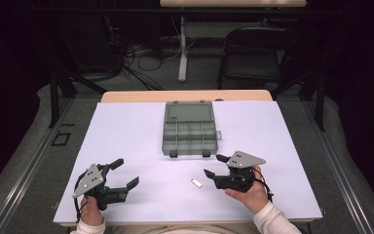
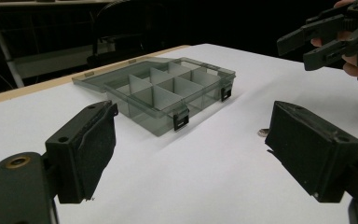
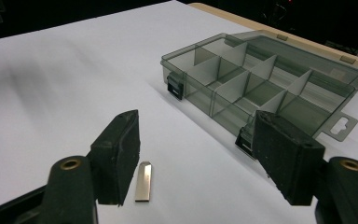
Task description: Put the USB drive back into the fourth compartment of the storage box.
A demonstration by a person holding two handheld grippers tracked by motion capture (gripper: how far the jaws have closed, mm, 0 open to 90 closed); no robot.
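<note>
A: What shows from above?
B: One open compartment box (image 1: 189,128) mid-table, one small metal strip (image 1: 196,183) just left of the right gripper (image 1: 215,166); left gripper (image 1: 125,173) well apart. Both spread, empty.
A: Left gripper view?
B: Box (image 2: 168,93) ahead.
A: Right gripper view?
B: Strip (image 3: 143,181) beside one jaw; likely pickup approach, needing the jaws astride it.

In the left gripper view, the small flat silver metal strip (image 2: 262,132) was mostly hidden behind the right-hand jaw. The right gripper (image 2: 318,43) was cut off at the upper right edge. In the high view, the translucent grey plastic compartment box (image 1: 190,127) contents were too small to tell.
</note>
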